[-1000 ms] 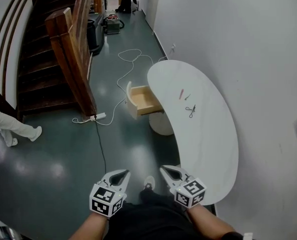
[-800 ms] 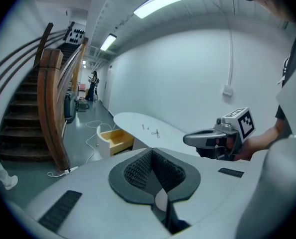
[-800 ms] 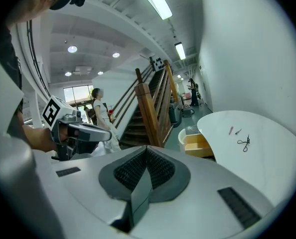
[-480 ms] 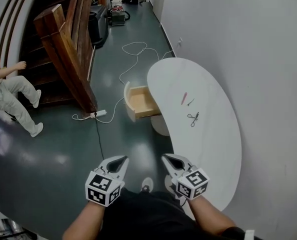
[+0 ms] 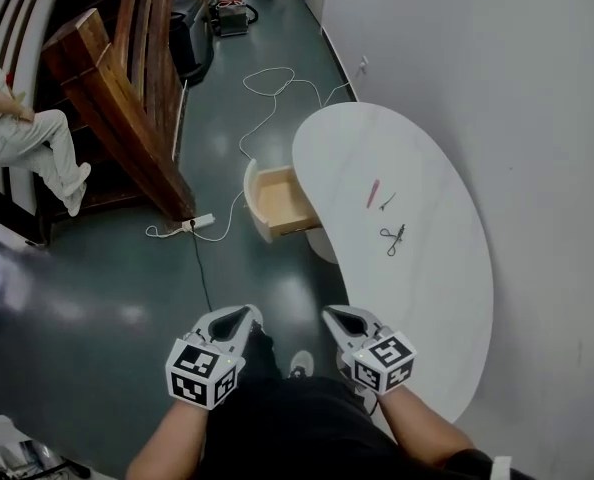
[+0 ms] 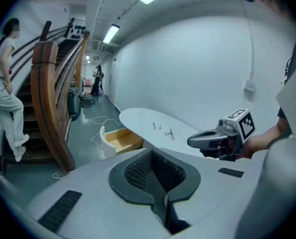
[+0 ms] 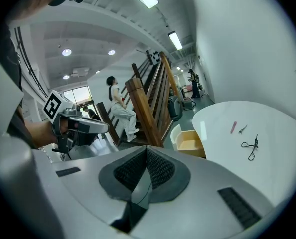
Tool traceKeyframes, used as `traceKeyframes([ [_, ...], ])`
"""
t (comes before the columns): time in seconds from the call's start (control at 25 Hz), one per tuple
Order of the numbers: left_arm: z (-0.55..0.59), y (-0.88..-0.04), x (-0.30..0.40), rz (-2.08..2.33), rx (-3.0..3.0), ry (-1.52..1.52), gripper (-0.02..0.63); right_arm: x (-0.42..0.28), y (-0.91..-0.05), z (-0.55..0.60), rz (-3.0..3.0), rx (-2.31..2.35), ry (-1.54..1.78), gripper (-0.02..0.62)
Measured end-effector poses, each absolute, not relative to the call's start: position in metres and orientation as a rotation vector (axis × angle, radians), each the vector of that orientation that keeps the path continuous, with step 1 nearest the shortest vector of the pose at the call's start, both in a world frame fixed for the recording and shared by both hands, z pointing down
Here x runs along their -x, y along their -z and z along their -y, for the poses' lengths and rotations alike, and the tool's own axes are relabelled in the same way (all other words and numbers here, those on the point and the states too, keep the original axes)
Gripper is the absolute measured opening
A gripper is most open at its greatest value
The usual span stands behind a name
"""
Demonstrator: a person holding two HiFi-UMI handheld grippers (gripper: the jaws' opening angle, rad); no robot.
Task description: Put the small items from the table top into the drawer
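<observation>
A white curved table [image 5: 427,298] carries three small items: a pink stick [image 5: 373,192], a small grey piece [image 5: 387,203] and a black looped cord [image 5: 393,239]. An open wooden drawer [image 5: 277,203] juts from the table's left side and looks empty. Both grippers hang low near my body, short of the table's near end. My left gripper [image 5: 232,320] and right gripper [image 5: 339,320] are shut with nothing between the jaws. The left gripper view shows its shut jaws [image 6: 151,152], the drawer [image 6: 120,139] and the cord [image 6: 169,133]. The right gripper view shows its gripper [image 7: 147,149] shut, with the cord [image 7: 251,148] far ahead.
A wooden staircase [image 5: 107,78] rises at the left, with a person [image 5: 27,138] on its steps. A power strip [image 5: 199,223] and white cable [image 5: 267,88] lie on the green floor near the drawer. A white wall [image 5: 497,88] runs along the table's right side.
The table and drawer have come a little closer and lower in the head view. The person on the stairs has climbed higher. Both grippers stay shut at the same spot.
</observation>
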State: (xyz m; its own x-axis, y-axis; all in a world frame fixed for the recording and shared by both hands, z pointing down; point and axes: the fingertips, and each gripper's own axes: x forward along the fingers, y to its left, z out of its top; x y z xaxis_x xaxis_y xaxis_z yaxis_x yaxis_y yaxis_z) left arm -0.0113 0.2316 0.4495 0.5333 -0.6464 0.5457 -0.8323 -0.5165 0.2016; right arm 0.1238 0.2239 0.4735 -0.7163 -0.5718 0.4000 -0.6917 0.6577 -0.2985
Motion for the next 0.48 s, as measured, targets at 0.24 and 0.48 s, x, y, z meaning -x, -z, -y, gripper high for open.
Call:
traceKeyframes([
  [0.24,-0.172,-0.459,0.003,1.106,-2.386,-0.577,0.014,-0.121,-0.479,-0.18,2.563,-1.074,-0.627,0.008],
  [0.48,-0.089,-0.45,0.02,1.042,-2.447,-0.575,0.014,-0.102,-0.481,-0.119,2.495,-1.112,-0.637,0.008],
])
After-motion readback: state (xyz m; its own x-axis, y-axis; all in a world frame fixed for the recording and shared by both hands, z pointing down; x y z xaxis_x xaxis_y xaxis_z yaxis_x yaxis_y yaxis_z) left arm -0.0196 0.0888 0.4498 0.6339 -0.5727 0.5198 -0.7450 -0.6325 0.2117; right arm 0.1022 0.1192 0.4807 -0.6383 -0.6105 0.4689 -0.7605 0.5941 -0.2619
